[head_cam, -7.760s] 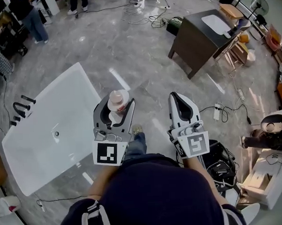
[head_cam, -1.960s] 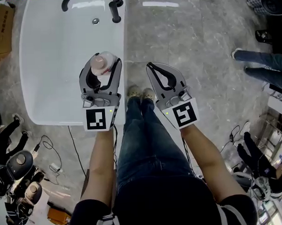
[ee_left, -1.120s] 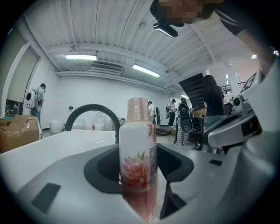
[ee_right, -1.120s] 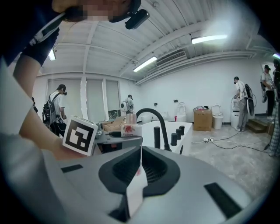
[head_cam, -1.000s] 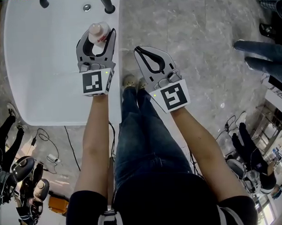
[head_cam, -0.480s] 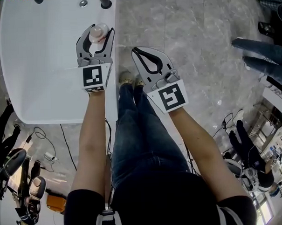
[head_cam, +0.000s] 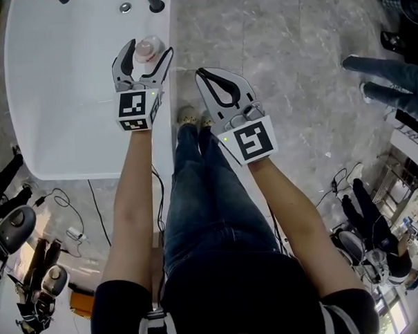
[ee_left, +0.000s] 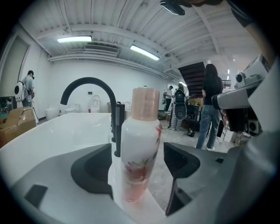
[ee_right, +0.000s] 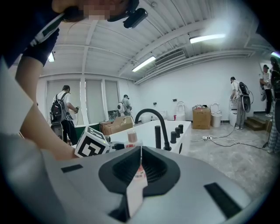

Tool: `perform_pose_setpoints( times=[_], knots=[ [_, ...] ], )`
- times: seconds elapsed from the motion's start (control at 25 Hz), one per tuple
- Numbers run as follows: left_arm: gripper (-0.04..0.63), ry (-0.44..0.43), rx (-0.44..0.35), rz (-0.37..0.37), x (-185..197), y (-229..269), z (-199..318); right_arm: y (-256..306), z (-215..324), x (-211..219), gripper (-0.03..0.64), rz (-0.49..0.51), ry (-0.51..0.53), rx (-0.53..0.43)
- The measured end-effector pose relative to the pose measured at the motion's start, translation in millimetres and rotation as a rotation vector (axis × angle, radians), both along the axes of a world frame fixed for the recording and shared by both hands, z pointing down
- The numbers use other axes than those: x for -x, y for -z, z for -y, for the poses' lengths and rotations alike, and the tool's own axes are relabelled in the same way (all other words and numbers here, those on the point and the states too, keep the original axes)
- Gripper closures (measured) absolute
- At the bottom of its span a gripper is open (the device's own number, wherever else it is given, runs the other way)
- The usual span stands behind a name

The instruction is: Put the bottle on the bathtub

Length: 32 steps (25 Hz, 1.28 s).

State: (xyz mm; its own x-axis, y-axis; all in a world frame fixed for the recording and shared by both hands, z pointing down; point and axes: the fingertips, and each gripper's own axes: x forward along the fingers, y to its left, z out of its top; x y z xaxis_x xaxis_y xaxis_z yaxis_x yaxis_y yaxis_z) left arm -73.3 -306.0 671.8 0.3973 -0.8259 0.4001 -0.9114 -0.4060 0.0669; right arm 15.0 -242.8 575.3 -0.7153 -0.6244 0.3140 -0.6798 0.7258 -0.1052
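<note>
count: 1 bottle (ee_left: 138,148), 1 bathtub (head_cam: 68,107), 2 grippers, 1 faucet (ee_left: 89,87), 3 short knobs (ee_right: 176,131) next to it.
bottle: smooth white rounded body, pink flower print, pale pink cylindrical cap. upright on the flat bathtub rim, on the side next to the floor (head_cam: 294,55), short of the faucet.
bathtub: glossy white, rounded rectangle, round metal drain (head_cam: 124,6). faucet and knobs: black, arched spout, stubby cylinders. floor: polished grey marbled stone.
left gripper (head_cam: 149,53): jaws spread wide either side of the bottle, clear gap on both sides, no contact.
right gripper (head_cam: 202,73): jaws pressed together, gripping nothing, only a thin white strip (ee_right: 138,175) with print along the seam. hanging over the floor just beside the bathtub.
vs 0.5 s ago: left jaws narrow and clamped on the bottle then, released now. bottle in the same spot on the rim. right gripper unchanged, same closed pose.
</note>
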Motion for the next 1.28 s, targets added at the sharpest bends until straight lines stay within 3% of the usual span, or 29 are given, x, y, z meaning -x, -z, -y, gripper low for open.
perform_pose_setpoints(
  times=[0.28, 0.44, 0.6, 0.64, 1.04, 1.28],
  knots=[
    [0.242, 0.057, 0.056, -0.047, -4, 50, -80, 42, -52, -29, 0.588, 0.023, -0.071, 0.033],
    [0.264, 0.115, 0.013, -0.073, 0, 104, -121, 70, -76, -39, 0.588, 0.014, -0.096, 0.044],
    [0.553, 0.079, -0.093, -0.016, -18, 161, -137, 95, -79, -58, 0.588, 0.041, -0.163, 0.024],
    [0.566, 0.068, -0.117, -0.003, -23, 173, -139, 101, -79, -64, 0.588, 0.039, -0.179, 0.013],
    [0.574, 0.000, -0.213, 0.041, -57, 291, -164, 193, -98, -110, 0.588, 0.034, -0.320, -0.060],
    [0.574, -0.027, -0.333, 0.042, -82, 368, -174, 269, -104, -135, 0.588, 0.036, -0.380, -0.190]
  ],
)
